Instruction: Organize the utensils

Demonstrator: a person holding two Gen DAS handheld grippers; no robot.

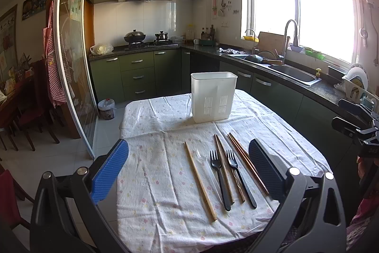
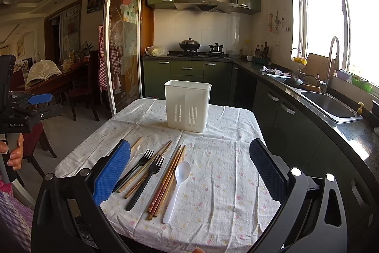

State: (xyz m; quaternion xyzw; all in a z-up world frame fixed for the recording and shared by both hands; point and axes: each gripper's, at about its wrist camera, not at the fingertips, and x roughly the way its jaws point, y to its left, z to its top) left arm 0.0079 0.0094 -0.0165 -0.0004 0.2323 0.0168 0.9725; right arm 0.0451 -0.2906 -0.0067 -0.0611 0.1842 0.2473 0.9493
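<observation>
The counter [image 2: 236, 158], under a flowered cloth [image 1: 151, 181], carries a white caddy [image 2: 187, 106] upright at its far end (slotted side facing the cameras). Nearer lie the utensils in a loose row: chopsticks [image 2: 165, 181], two black forks [image 2: 144, 179] among them, a clear spoon [image 2: 139, 151] at the left and a white spoon [image 2: 177, 189] at the right. The left gripper [image 1: 188, 172] and right gripper [image 2: 189, 172] hover above the near edge, fingers wide and holding nothing.

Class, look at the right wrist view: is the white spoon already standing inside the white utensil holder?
No. The white spoon lies flat on the tablecloth beside the chopsticks, well in front of the utensil holder.
</observation>
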